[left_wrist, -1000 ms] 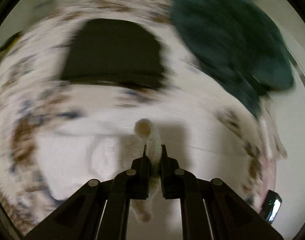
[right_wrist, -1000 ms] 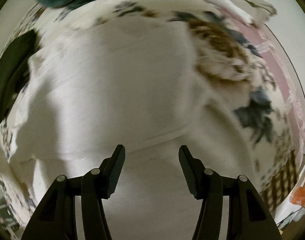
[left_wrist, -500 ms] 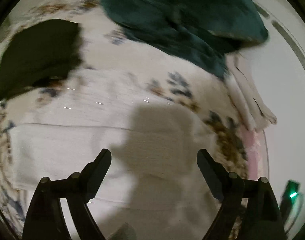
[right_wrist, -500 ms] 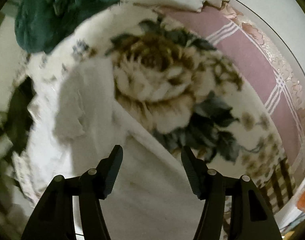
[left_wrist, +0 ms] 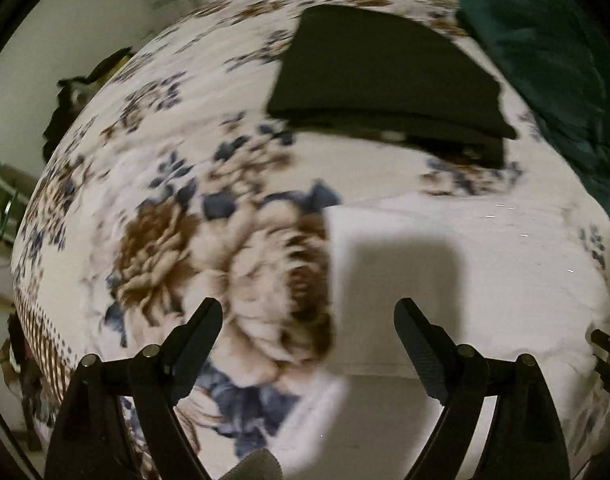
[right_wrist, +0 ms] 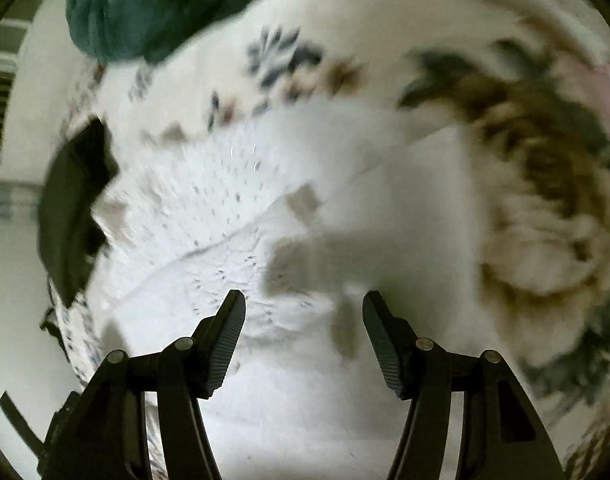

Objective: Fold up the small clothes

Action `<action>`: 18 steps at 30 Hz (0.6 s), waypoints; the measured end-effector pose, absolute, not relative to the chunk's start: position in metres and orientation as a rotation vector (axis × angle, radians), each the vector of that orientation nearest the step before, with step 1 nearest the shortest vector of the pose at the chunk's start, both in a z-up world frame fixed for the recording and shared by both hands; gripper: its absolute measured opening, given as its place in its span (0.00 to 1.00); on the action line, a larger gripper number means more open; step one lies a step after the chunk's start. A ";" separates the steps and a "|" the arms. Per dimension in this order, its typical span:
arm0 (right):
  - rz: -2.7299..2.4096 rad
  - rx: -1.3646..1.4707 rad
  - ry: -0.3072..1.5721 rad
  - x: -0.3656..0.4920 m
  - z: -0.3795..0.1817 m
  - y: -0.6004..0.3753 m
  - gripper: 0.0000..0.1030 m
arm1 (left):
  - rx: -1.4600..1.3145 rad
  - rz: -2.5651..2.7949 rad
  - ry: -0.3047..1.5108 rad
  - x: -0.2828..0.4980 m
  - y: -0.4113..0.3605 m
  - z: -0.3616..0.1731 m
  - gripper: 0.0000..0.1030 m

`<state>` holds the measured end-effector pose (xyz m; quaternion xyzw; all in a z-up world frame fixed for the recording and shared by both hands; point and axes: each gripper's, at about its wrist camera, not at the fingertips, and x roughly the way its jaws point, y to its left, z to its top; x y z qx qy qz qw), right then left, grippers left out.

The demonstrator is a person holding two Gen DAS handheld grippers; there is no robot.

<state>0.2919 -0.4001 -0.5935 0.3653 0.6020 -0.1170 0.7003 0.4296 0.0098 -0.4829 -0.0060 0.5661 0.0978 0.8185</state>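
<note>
A white garment (left_wrist: pixel 485 272) lies flat on the floral bedspread (left_wrist: pixel 173 184), its left edge straight and running between my left fingers. My left gripper (left_wrist: pixel 308 320) is open and empty above that edge. In the right wrist view the same white garment (right_wrist: pixel 233 216) lies with a fold line across it. My right gripper (right_wrist: pixel 304 312) is open and empty just above its middle. Both views are blurred by motion.
A folded black garment (left_wrist: pixel 385 76) lies beyond the white one, also at the left of the right wrist view (right_wrist: pixel 71 216). A dark green heap of cloth (left_wrist: pixel 553 60) sits at the back right, shown too in the right wrist view (right_wrist: pixel 145 4).
My left gripper let go of the white cloth it pinched, opened wide and swung left to the garment's edge. My right gripper stayed open and swung back over the white garment.
</note>
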 end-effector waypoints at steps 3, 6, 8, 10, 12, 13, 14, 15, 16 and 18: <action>-0.321 0.692 1.321 0.298 -0.583 -0.385 0.07 | -0.058 0.238 1.213 0.432 0.026 -0.488 0.85; -0.380 0.644 1.269 0.287 -0.558 -0.385 0.07 | -0.083 0.234 1.219 0.443 0.031 -0.493 0.85; -0.439 0.640 1.267 0.277 -0.551 -0.392 0.07 | -0.073 0.207 1.224 0.453 0.027 -0.499 0.85; -0.471 0.620 1.286 0.273 -0.552 -0.400 0.07 | -0.052 0.182 1.231 0.466 0.022 -0.508 0.85; -0.501 0.626 1.311 0.270 -0.558 -0.409 0.07 | -0.016 0.147 1.243 0.481 0.010 -0.521 0.85; -0.509 0.621 1.322 0.271 -0.561 -0.411 0.07 | 0.008 0.124 1.255 0.489 0.001 -0.530 0.85; -0.521 0.598 1.329 0.274 -0.563 -0.411 0.07 | 0.021 0.112 1.262 0.494 -0.003 -0.536 0.85; -0.524 0.574 1.333 0.276 -0.565 -0.410 0.07 | 0.058 0.099 1.275 0.501 -0.011 -0.546 0.85; -0.531 0.546 1.338 0.278 -0.566 -0.409 0.07 | 0.100 0.093 1.290 0.507 -0.017 -0.557 0.85; -0.547 0.506 1.354 0.277 -0.571 -0.411 0.07 | 0.171 0.088 1.318 0.515 -0.024 -0.578 0.85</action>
